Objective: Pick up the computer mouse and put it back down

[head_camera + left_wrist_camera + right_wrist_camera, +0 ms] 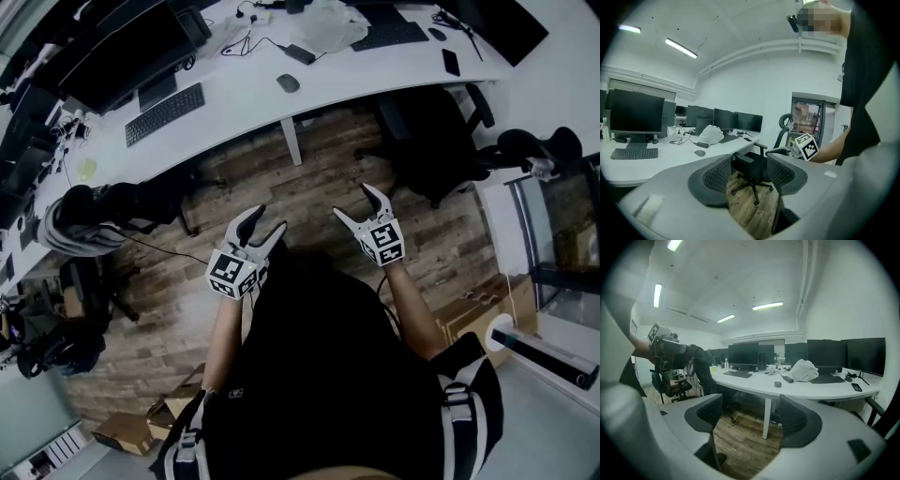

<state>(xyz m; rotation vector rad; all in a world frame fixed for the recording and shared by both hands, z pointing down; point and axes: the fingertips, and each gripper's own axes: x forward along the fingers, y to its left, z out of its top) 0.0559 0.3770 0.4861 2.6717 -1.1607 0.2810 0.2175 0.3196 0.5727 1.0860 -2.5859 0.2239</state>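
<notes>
A small grey computer mouse (288, 82) lies on the long white desk (244, 98), well ahead of both grippers; the left gripper view also shows the mouse (699, 153), and so does the right gripper view (777, 384). My left gripper (269, 221) is held over the wooden floor, open, with nothing between its jaws (749, 176). My right gripper (352, 201) hangs beside it, also open and empty (751, 420). Both point toward the desk and are far short of it.
On the desk are a keyboard (165, 113), monitors (131, 52), a crumpled white bag (330, 23), a second keyboard (389, 36) and a phone (451, 62). A white desk leg (292, 141) and black office chairs (431, 141) stand ahead. Cardboard boxes (141, 427) lie behind.
</notes>
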